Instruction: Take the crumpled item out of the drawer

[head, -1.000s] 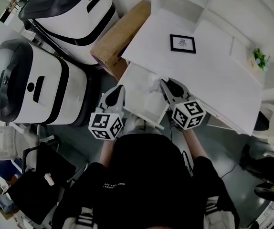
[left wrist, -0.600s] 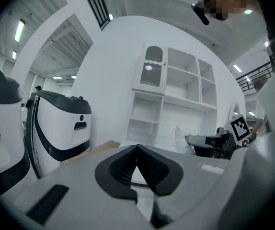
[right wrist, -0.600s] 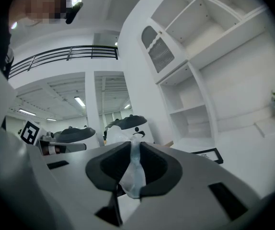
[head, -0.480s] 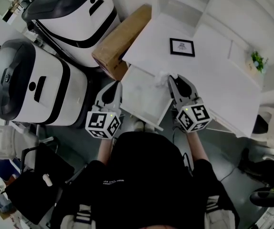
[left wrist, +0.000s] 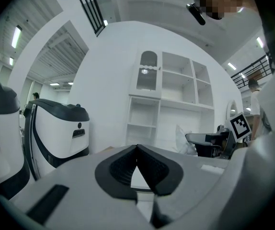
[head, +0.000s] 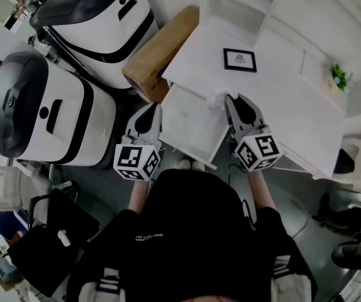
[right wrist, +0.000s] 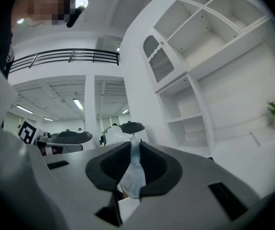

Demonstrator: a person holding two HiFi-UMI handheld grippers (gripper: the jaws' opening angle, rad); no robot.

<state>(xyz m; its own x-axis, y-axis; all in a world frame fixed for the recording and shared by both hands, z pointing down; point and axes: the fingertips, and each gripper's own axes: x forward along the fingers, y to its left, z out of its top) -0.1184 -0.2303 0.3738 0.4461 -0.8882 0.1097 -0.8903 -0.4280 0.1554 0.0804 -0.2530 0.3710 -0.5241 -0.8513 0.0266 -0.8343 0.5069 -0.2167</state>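
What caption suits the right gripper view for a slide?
Right gripper clamped on the crumpled white item, white shelving behind.

The white table (head: 281,106) carries a black-framed picture (head: 239,60) lying flat toward its far left; a small potted plant (head: 341,78) stands near the far right corner, on the top itself or on a ledge behind it, which cannot be told; a white drawer (head: 190,124) stands pulled out of the near left edge; on the dark floor (head: 300,187) a cardboard box (head: 161,49) lies against the table's left side, just beside two white-and-black machines (head: 48,112).
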